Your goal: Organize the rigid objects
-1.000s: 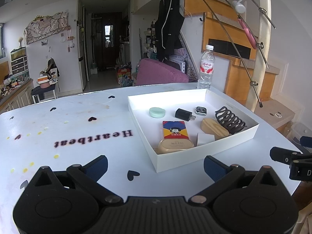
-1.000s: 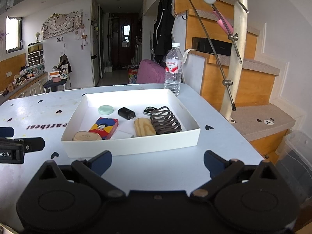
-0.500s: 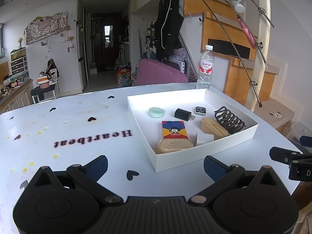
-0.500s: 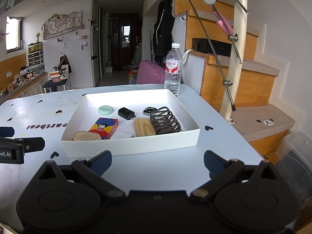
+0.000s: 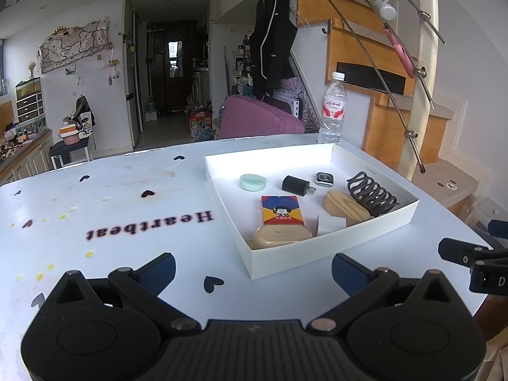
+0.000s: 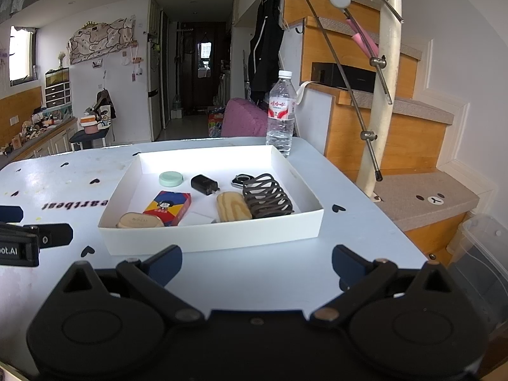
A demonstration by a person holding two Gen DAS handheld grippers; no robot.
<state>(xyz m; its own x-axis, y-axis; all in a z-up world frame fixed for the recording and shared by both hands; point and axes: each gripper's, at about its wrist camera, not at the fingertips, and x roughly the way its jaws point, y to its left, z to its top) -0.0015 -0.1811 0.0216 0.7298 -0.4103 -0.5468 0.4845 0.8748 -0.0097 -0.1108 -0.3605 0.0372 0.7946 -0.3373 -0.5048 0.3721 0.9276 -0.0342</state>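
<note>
A shallow white box [image 5: 285,262] [image 6: 209,239] sits on the pale blue table. Inside lie a mint round tin [image 5: 253,181] [image 6: 170,178], a black charger plug [image 5: 297,185] [image 6: 204,184], a watch face [image 5: 324,178] [image 6: 240,180], a dark hair claw [image 5: 371,193] [image 6: 266,195], a wooden oval piece [image 5: 344,212] [image 6: 232,206], a red card box [image 5: 281,213] [image 6: 168,207] and a tan case [image 5: 282,236] [image 6: 139,220]. My left gripper [image 5: 253,273] stands open just short of the box's near wall. My right gripper [image 6: 257,265] is open too, empty, before the box's front wall.
A water bottle [image 5: 332,112] [image 6: 281,112] stands on the table behind the box. The table's right edge [image 6: 381,203] drops toward wooden stairs and a clear plastic bin [image 6: 482,254]. The other gripper shows at each view's side [image 5: 473,263] [image 6: 28,241].
</note>
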